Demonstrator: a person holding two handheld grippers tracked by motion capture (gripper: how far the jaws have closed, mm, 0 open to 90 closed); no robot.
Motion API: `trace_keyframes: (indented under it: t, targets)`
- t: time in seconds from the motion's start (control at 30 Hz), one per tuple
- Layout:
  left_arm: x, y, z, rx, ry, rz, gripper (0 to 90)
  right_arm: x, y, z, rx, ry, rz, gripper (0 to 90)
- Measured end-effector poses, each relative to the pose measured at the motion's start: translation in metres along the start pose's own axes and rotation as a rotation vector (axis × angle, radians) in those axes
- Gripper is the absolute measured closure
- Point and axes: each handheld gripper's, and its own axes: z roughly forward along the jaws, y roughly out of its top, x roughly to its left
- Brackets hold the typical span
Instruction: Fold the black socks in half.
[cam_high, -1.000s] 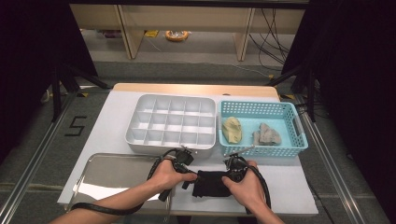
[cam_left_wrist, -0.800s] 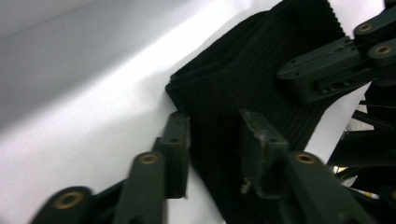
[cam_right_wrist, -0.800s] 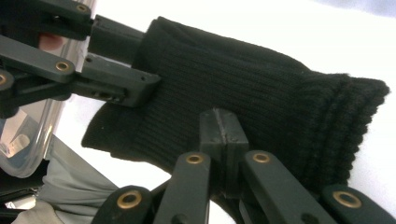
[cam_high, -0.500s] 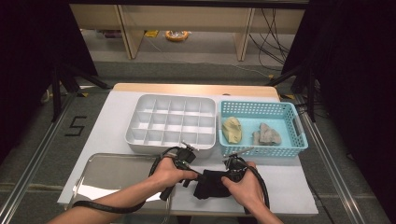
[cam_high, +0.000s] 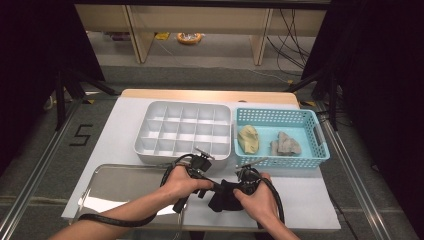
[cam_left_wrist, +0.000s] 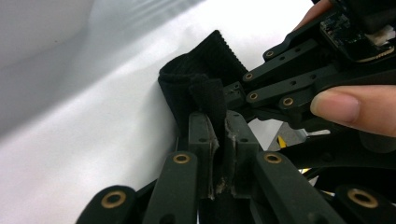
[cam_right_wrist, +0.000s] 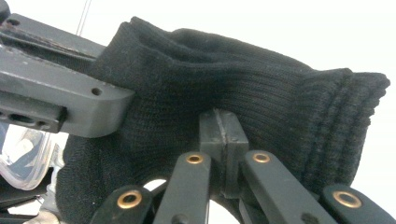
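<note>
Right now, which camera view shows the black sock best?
The right gripper view: the black sock fills it, ribbing clear. The left gripper view shows a folded edge in closed jaws; the high view, a dark bundle between both hands.

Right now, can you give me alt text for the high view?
Both grippers, left and right, pinch a black sock over the white mat. Behind sit a grey divided tray and a blue basket.

White-topped counter (cam_high: 125, 125) set on a grey floor (cam_high: 45, 165), wooden shelf legs (cam_high: 135, 30) seen beyond, black curtains (cam_high: 385, 75) hung at both sides, cables (cam_high: 290, 30) trailed at the back, a black "5" (cam_high: 80, 135) marked on the floor.
</note>
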Motion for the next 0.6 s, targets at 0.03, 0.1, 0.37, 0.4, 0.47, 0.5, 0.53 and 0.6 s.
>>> trace_keyframes:
  t: [0.03,0.1,0.37,0.4,0.47,0.5,0.53,0.6]
  targets:
    - [0.000,0.000,-0.001,-0.002,0.008,0.011,82.5,0.000,0.000,0.000,-0.009,0.004,-0.009,90.0]
    - [0.002,0.000,-0.004,0.012,0.010,0.036,82.5,0.000,0.000,-0.001,-0.016,0.004,-0.006,90.0]
    - [0.004,-0.001,-0.006,0.014,0.020,0.032,82.7,0.002,-0.001,-0.014,-0.010,0.011,0.070,90.0]
    - [0.003,-0.001,-0.005,0.005,0.018,0.022,82.7,0.000,-0.001,-0.014,-0.015,0.002,0.040,90.0]
    - [0.003,-0.001,-0.005,-0.012,0.012,0.009,82.7,-0.002,-0.002,-0.009,-0.025,0.011,-0.003,90.0]
    - [0.003,0.000,-0.006,-0.004,0.014,0.017,82.8,-0.002,-0.002,-0.007,-0.024,0.007,-0.006,90.0]
    - [0.005,0.000,-0.007,0.012,0.016,0.034,82.8,-0.001,-0.002,-0.006,-0.022,0.008,0.003,90.0]
    - [0.003,-0.001,-0.006,-0.013,0.014,0.007,82.8,0.001,-0.001,-0.004,-0.012,0.015,0.004,90.0]
